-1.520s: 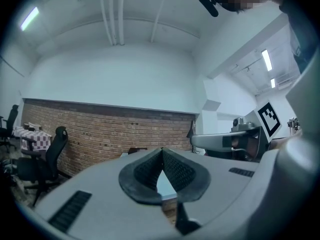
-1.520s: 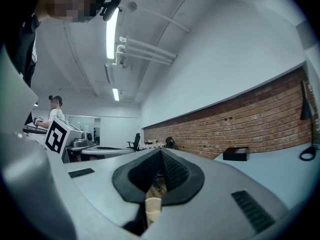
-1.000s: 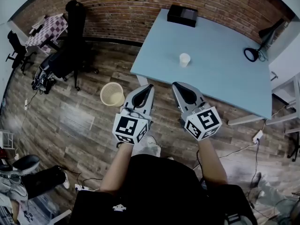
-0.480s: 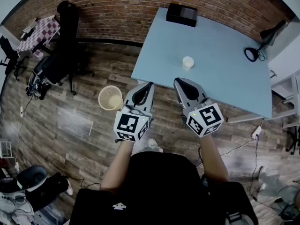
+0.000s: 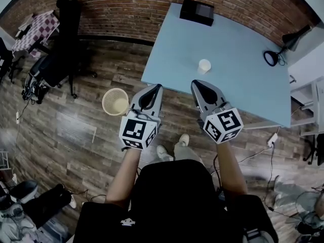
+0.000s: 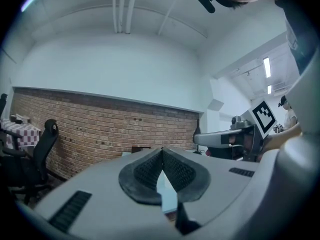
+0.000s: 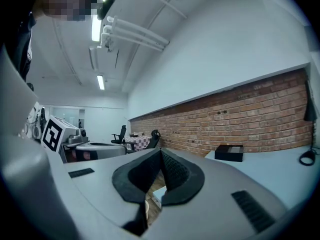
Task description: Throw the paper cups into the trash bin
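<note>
A white paper cup (image 5: 204,66) stands upright on the light blue table (image 5: 243,80), near its front edge. A pale wicker trash bin (image 5: 115,101) sits on the wooden floor left of the table. My left gripper (image 5: 157,87) is held over the floor between bin and table, shut and empty. My right gripper (image 5: 195,83) hovers at the table's near edge, short of the cup, shut with nothing in it. In the left gripper view the pads (image 6: 150,170) meet at the tips; in the right gripper view the pads (image 7: 172,171) also touch.
A black box (image 5: 197,12) lies at the table's far end and a black desk lamp (image 5: 276,54) at its right. Black office chairs (image 5: 61,59) stand left by the brick wall (image 5: 121,9). Cables and a power strip (image 5: 271,139) lie on the floor at right.
The person has stepped toward the table, so table and cup sit slightly closer to both grippers. Both grippers stay shut and side by side.
</note>
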`<state>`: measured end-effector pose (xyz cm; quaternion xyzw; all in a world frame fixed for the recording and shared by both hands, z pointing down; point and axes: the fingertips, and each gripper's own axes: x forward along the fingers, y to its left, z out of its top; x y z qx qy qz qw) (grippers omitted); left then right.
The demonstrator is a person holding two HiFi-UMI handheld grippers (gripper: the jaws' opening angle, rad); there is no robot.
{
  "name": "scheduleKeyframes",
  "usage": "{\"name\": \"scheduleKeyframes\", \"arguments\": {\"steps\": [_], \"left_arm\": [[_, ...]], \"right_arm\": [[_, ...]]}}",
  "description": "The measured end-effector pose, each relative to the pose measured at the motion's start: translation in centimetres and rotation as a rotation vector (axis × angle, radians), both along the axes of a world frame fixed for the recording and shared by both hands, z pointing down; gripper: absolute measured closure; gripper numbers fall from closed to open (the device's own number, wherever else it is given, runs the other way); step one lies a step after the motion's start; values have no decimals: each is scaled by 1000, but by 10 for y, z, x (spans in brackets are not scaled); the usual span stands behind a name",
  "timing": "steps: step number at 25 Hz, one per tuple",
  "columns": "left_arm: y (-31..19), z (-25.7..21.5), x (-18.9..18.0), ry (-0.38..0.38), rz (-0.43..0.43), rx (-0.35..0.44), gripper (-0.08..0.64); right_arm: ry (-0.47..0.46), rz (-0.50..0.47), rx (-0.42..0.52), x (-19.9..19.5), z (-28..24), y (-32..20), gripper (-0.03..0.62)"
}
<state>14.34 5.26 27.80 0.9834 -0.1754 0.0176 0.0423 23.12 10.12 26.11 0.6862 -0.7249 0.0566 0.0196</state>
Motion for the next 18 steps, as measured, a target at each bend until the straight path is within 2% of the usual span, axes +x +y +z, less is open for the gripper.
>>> {"name": "scheduleKeyframes", "arguments": {"steps": [13,18], "left_arm": [[-23,20,24,-42,-15,-26,552],[-36,30,46,-61,-8,-40,552]], "right_arm": [[-18,47,-49,57,29,-24,588],[-6,49,-119,83,58,-38,588]]}}
